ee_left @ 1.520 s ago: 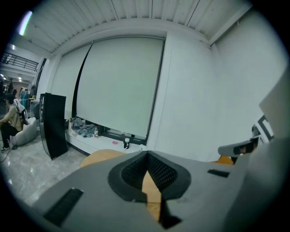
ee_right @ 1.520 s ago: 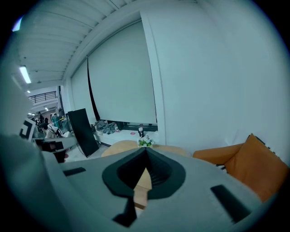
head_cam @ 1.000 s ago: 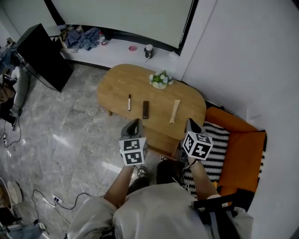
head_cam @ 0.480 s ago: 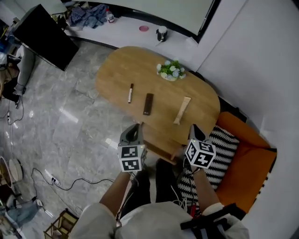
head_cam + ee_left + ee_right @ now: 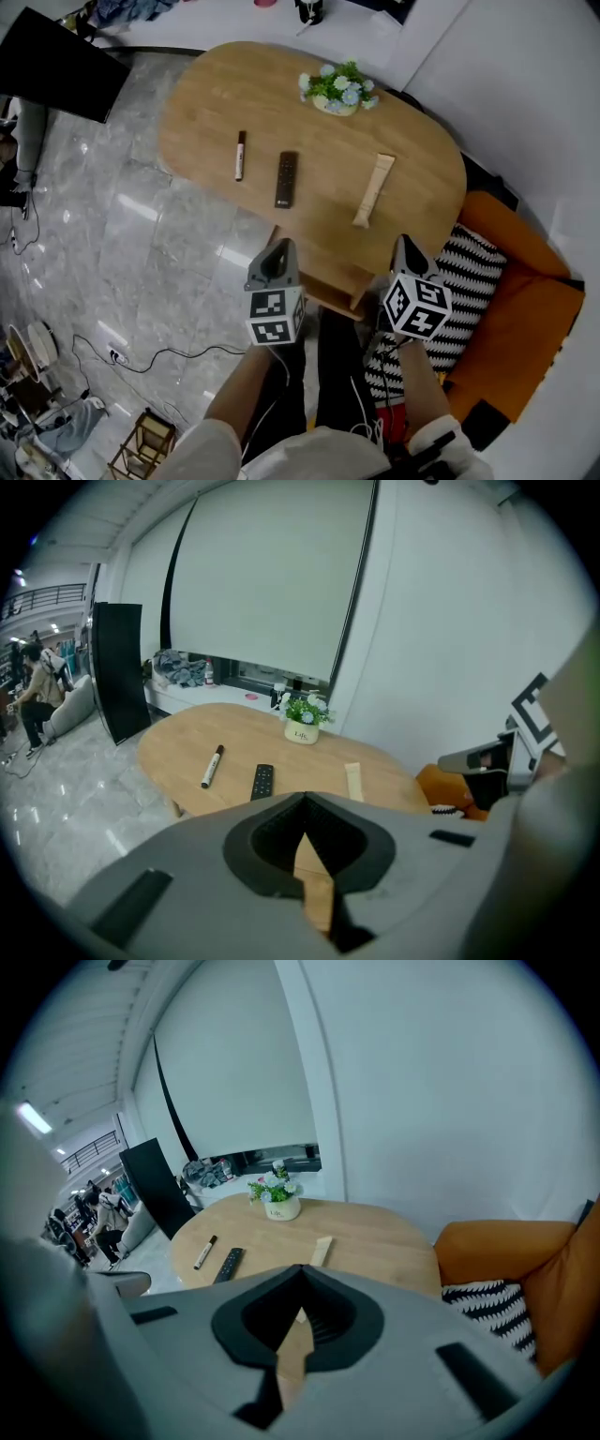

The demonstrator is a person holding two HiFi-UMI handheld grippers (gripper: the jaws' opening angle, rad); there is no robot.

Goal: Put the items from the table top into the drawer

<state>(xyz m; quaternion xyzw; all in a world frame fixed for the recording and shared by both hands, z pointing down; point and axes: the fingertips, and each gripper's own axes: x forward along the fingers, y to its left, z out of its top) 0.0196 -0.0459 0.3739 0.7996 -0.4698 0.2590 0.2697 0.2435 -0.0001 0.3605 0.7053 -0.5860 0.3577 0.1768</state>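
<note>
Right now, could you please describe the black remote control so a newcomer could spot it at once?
Find the oval light-wood table with the white pot of flowers. Three slim things lie in a row across it, and the black rectangular remote control is the middle one. It alone is all dark: a white dark-capped marker lies left, a beige flat packet right.

Table (image 5: 206,103) near side open; flower pot (image 5: 339,90) obstr. at far edge.
</note>
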